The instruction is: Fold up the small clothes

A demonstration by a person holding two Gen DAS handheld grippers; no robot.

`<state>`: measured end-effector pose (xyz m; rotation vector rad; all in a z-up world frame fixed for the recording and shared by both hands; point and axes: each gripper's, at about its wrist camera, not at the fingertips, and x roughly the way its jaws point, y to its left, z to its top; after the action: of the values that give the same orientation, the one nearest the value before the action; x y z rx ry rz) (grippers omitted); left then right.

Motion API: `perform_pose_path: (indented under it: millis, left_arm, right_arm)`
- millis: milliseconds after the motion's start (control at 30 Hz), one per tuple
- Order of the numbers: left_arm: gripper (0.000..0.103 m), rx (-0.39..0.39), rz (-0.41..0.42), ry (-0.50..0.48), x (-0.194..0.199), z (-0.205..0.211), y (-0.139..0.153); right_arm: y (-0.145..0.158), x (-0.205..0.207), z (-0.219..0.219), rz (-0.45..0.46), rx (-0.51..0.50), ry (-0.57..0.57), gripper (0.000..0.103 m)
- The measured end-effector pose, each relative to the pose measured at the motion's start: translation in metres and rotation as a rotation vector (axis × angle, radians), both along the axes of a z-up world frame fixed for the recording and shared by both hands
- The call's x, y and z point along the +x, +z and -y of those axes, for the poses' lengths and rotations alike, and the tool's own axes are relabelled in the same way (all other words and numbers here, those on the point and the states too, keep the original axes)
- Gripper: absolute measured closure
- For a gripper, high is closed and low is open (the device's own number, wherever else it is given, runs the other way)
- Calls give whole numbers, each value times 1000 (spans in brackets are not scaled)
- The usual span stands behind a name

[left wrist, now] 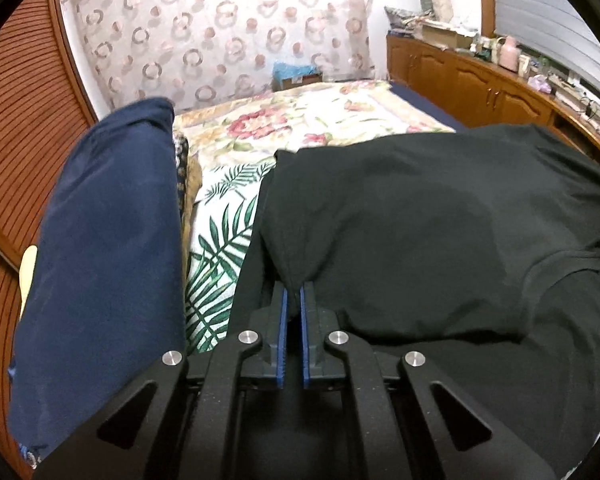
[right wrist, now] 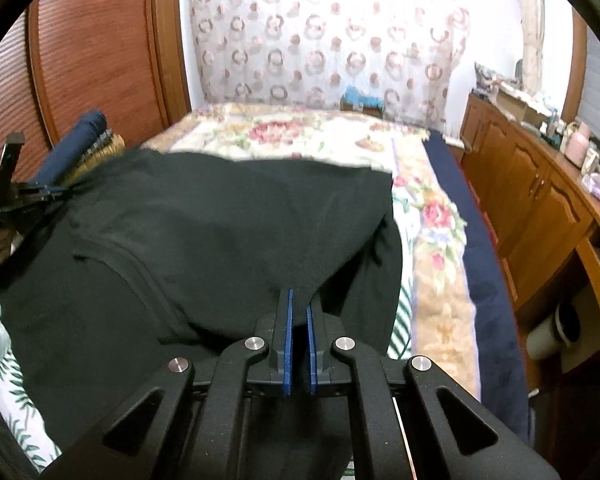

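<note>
A black garment [left wrist: 420,216] is held up over the bed, stretched between both grippers. My left gripper [left wrist: 294,290] is shut on a pinched edge of it at the garment's left side. My right gripper [right wrist: 299,296] is shut on the black garment [right wrist: 220,220] at its right side. The left gripper [right wrist: 28,196] also shows at the far left of the right wrist view, gripping the cloth. The lifted part hangs folded over the part that lies below it. A leaf-print sheet [left wrist: 220,240] lies under it.
A navy pillow or folded cloth [left wrist: 108,248] stands at the left by the wooden wardrobe [left wrist: 16,120]. A floral bedspread [right wrist: 320,132] covers the far bed. A wooden cabinet [right wrist: 532,184] with clutter runs along the right. A white cylinder [right wrist: 556,330] lies under it.
</note>
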<state>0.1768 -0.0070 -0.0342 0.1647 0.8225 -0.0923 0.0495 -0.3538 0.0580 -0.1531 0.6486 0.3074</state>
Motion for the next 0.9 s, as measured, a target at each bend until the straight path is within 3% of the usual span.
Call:
perform_pose_path:
  millis: [367, 900]
  left_arm:
    - [97, -106, 121, 2, -31, -16, 42]
    - [97, -123, 248, 28, -117, -43, 74]
  right_arm:
    - [21, -39, 9, 83, 51, 6, 98]
    - [21, -136, 13, 129, 56, 27, 98]
